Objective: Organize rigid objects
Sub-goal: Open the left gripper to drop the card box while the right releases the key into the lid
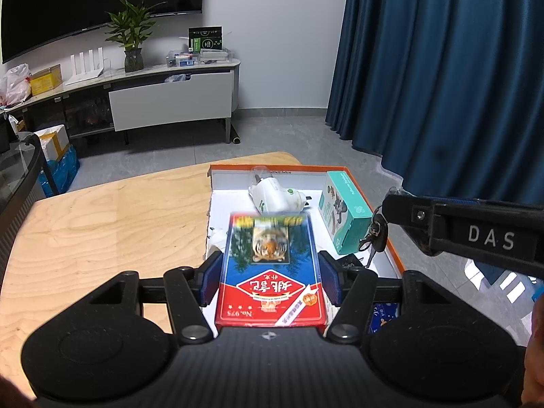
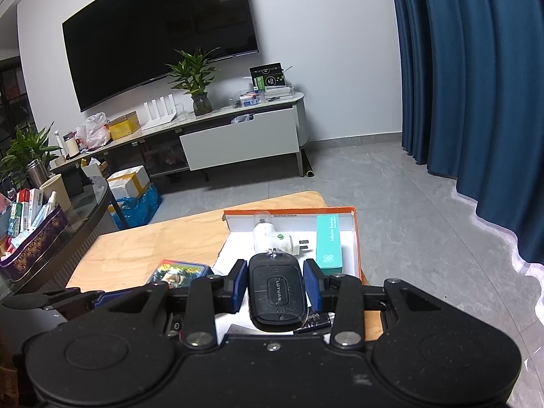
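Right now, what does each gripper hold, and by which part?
Left gripper clamps the playing-card box by its long side edges. Right gripper clamps the black key fob by its two sides.

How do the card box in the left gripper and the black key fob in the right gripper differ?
The card box is a flat, printed rectangle in red and blue with a tiger picture; the key fob is a plain black rounded oval. The card box looks wider and longer between its pads than the key fob does between its own. Keys hang beneath the key fob; nothing hangs from the card box. Both are clamped by their sides, held above the orange-rimmed tray.
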Tool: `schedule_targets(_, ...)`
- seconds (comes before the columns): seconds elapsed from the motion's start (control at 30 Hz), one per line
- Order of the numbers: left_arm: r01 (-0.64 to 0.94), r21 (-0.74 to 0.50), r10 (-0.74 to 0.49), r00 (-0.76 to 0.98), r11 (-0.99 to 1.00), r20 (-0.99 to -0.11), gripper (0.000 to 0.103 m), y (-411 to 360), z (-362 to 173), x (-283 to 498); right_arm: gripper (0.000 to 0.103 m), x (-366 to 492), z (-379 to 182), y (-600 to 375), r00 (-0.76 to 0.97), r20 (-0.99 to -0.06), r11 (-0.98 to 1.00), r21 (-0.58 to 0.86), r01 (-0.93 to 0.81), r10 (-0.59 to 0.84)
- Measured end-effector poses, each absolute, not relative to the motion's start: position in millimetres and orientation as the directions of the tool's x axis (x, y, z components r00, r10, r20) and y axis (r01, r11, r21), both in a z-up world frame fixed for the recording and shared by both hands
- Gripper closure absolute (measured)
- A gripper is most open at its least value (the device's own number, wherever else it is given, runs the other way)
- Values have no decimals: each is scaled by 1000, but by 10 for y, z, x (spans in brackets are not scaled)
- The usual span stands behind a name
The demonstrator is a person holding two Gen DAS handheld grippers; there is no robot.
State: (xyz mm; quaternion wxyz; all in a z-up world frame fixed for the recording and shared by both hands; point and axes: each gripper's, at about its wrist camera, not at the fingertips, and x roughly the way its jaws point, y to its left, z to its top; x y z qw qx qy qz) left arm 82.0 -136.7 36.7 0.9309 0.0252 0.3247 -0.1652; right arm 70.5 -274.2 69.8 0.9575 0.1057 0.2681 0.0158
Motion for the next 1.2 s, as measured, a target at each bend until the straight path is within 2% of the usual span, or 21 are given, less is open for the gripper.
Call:
schedule_targets(0.03,324,-60,-292,735,944,-612,43,-1366,370,823,58,718,700,-2745,855,-511,977,210,27,86)
schedule_targets(0.07,325,-59,-292,739,944,-607,53,-1363,374,819,58,719,700,-2745,855,-511,977,212,27,87)
schedule_targets(0.1,328,-54,-293,742,943,-603,54,-1370,384,813,58,721,697,-2746,854,-512,977,212,28,87)
schedule_targets(0.47,324,-62,-293,736,944,-610,53,-1330,352,866,58,911,565,-2740,829,-551,978,205,28,92)
schedule_targets(0.7,261,-91,-261,747,961,-612,51,-1115,396,928,57,1110,397,-2671,795,-603,985,166,37,71)
schedule_targets(0.8,232,-89,-237,757,969,-609,49,-1015,425,945,48,1085,394,-2662,798,-598,984,174,35,77)
schedule_targets(0.9,205,-94,-219,763,974,-609,48,-918,439,972,47,1027,438,-2626,808,-584,986,165,28,75)
schedule_targets(1.03,160,-75,-173,775,984,-608,42,-791,431,988,36,924,528,-2601,824,-562,987,162,16,78)
schedule_targets(1.2,56,-106,-110,776,993,-621,42,-470,437,1041,36,805,591,-2592,834,-545,987,162,6,84)
